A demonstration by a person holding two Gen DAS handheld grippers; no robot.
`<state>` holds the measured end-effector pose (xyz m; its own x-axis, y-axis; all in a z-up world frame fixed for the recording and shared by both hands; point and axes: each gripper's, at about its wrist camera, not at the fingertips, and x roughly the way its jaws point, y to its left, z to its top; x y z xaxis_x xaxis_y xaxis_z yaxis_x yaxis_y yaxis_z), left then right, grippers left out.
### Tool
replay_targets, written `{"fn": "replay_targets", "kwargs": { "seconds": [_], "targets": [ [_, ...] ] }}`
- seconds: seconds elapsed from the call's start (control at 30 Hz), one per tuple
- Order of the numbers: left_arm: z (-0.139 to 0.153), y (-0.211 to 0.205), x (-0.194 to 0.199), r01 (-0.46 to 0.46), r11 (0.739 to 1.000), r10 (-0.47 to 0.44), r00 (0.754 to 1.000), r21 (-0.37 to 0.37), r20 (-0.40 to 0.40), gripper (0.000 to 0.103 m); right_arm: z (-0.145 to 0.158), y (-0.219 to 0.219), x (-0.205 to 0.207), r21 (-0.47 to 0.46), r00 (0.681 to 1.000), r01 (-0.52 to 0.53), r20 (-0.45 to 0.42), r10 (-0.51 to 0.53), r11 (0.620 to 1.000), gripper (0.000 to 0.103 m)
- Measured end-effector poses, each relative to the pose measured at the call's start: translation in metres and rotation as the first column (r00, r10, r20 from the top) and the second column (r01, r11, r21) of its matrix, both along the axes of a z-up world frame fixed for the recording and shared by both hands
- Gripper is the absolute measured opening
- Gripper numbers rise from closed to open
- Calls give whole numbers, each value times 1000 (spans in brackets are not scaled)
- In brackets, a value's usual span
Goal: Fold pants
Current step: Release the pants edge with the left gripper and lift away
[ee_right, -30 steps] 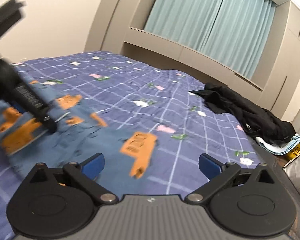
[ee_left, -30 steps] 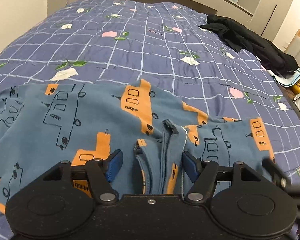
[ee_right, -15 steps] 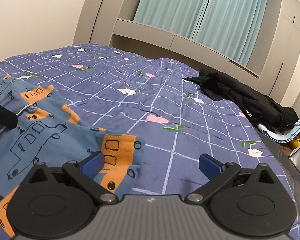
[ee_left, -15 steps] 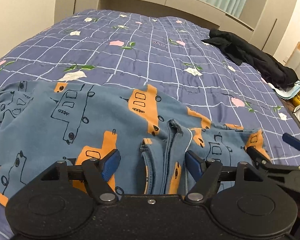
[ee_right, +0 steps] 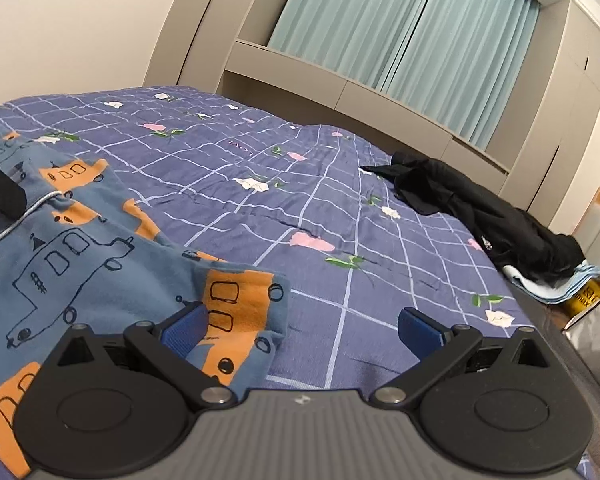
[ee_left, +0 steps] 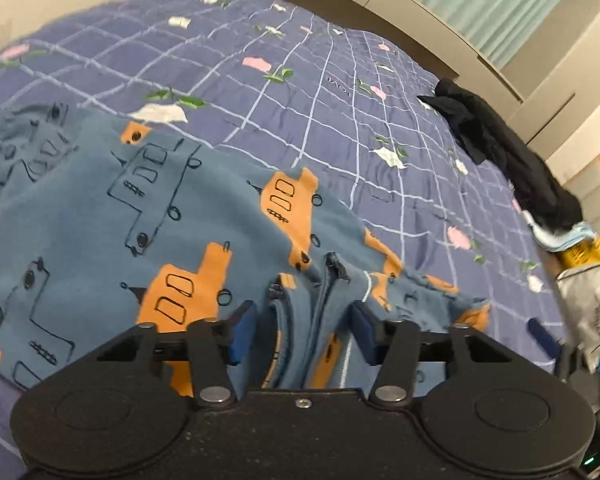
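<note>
Pants (ee_left: 188, 216) fill the lower left of the left wrist view, spread on the bed (ee_left: 340, 92); the left gripper (ee_left: 304, 330) is open, its fingers straddling a bunched seam. Right wrist view: right gripper (ee_right: 300, 328) open, one finger over the pants' corner at lower left. Soft, light cloth; I'd pinch seams or hems.

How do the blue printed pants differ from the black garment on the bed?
The blue pants carry orange and outlined vehicle prints; the black garment is plain. The pants are spread at the near edge, by both grippers; the black garment lies crumpled far off toward the right side of the bed. Both rest on the checked bedspread.
</note>
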<state>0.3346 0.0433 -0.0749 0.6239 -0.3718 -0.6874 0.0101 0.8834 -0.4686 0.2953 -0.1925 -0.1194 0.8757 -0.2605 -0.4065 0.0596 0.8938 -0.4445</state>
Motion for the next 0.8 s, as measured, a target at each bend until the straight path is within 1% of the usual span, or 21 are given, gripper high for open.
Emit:
{"fn": "replay_targets", "kwargs": {
  "seconds": [0.07, 0.13, 0.2, 0.27, 0.33, 0.4, 0.43, 0.5, 0.57, 0.63, 0.7, 0.8],
  "targets": [
    [0, -2, 2, 9, 1000, -9, 1000, -12, -3, 36, 0, 0, 0, -4, 1000, 0, 1, 0, 1000, 103],
    [3, -9, 2, 21, 1000, -21, 1000, 7, 19, 29, 0, 0, 0, 0, 1000, -1, 0, 1, 1000, 103],
    [7, -16, -2, 30, 998, -33, 997, 48, 69, 26, 0, -1, 0, 5, 1000, -1, 0, 1, 1000, 103],
    [10, -24, -9, 45, 993, -60, 988, 111, 142, 24, 0, -2, 0, 7, 1000, -2, 0, 2, 1000, 103],
    [11, -33, -17, 71, 976, -113, 973, 204, 203, 24, 0, -2, 0, 9, 1000, -2, 0, 2, 1000, 103],
    [6, -40, -24, 95, 953, -165, 959, 287, 232, 24, 0, -2, 0, 8, 1000, -3, 1, 3, 1000, 103],
    [4, -41, -24, 100, 946, -176, 957, 308, 229, 24, 0, -2, 0, 8, 1000, -3, 1, 3, 1000, 103],
    [-2, -38, -20, 97, 943, -166, 966, 318, 198, 25, 0, -3, 0, 8, 1000, -3, 1, 3, 1000, 103],
    [-8, -31, -14, 74, 953, -127, 978, 293, 166, 35, 0, -3, 0, 6, 1000, -4, 2, 4, 1000, 103],
    [-9, -25, -11, 64, 962, -109, 981, 264, 160, 38, 0, -2, 0, 4, 1000, -4, 3, 4, 1000, 103],
    [-10, -24, -12, 67, 959, -115, 980, 276, 163, 40, 0, -2, 0, 1, 1000, -4, 4, 4, 1000, 103],
    [-8, -24, -16, 59, 948, -117, 979, 314, 168, 52, -1, -2, 0, 1, 1000, -4, 6, 4, 1000, 103]
  ]
}}
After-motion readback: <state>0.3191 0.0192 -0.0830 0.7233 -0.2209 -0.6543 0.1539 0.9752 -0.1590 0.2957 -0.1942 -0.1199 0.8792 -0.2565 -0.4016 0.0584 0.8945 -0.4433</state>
